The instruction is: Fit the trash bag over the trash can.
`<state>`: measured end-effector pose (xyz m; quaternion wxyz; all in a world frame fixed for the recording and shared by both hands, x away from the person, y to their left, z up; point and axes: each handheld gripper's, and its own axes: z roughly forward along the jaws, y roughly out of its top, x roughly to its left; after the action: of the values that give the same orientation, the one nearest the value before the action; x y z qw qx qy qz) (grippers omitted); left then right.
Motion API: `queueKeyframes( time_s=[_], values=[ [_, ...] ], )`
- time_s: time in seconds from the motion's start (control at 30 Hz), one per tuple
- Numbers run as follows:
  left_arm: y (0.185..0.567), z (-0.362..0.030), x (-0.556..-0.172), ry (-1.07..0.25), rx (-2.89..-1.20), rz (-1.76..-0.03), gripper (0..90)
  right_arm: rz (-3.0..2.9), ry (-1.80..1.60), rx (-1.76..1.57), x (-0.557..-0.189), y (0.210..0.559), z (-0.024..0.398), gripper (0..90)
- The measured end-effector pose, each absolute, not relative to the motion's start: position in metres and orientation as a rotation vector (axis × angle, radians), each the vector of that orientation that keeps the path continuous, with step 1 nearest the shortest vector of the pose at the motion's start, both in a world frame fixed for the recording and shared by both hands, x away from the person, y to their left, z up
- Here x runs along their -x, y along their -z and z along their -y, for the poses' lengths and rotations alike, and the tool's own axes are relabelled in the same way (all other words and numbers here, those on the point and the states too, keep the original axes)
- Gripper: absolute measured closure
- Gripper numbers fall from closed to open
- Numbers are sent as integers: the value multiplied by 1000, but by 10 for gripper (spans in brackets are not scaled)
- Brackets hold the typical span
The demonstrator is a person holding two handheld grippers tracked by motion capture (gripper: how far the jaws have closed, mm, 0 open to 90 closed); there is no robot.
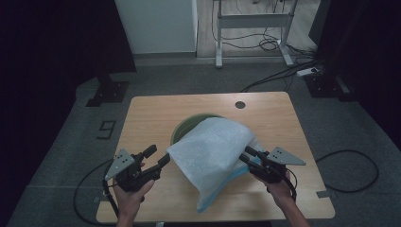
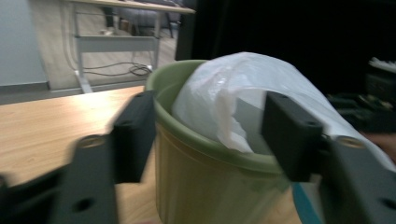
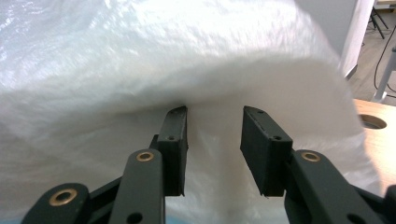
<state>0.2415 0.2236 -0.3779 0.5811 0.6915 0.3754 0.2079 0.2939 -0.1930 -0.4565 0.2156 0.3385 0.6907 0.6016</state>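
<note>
A green bin (image 1: 181,128) stands mid-table, with a white plastic bag (image 1: 213,151) draped over it and hanging down to the table's near edge. My left gripper (image 1: 158,155) is open beside the bag's left corner, with nothing between its fingers. In the left gripper view the jaws (image 2: 210,112) frame the bin (image 2: 205,186) and the bag (image 2: 252,79) sitting in its rim. My right gripper (image 1: 246,155) is at the bag's right side. In the right gripper view its pads (image 3: 215,116) stand apart against the bag (image 3: 187,56), not pressing on the film.
The wooden table (image 1: 151,113) has a round cable hole (image 1: 240,104) at the far right. Behind it are a white cabinet (image 1: 158,23), a desk frame (image 1: 253,21) and cables on the floor. The bag's blue hem (image 1: 208,205) lies near the front edge.
</note>
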Motion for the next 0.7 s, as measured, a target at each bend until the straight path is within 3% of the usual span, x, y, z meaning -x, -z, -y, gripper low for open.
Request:
queueKeyframes(
  time_s=[0.13,0.33,0.7],
  values=[
    [370,-227,-235,-480,-1622,-848,237,-1902,-1665,-941,-293,451,195,597],
    [356,-215,-235,-482,-1641,-810,236,-1902,-1662,-935,-292,447,195,597],
    [343,-150,-255,-429,-1809,-735,237,-1917,-1640,-935,-292,446,192,600]
  ],
)
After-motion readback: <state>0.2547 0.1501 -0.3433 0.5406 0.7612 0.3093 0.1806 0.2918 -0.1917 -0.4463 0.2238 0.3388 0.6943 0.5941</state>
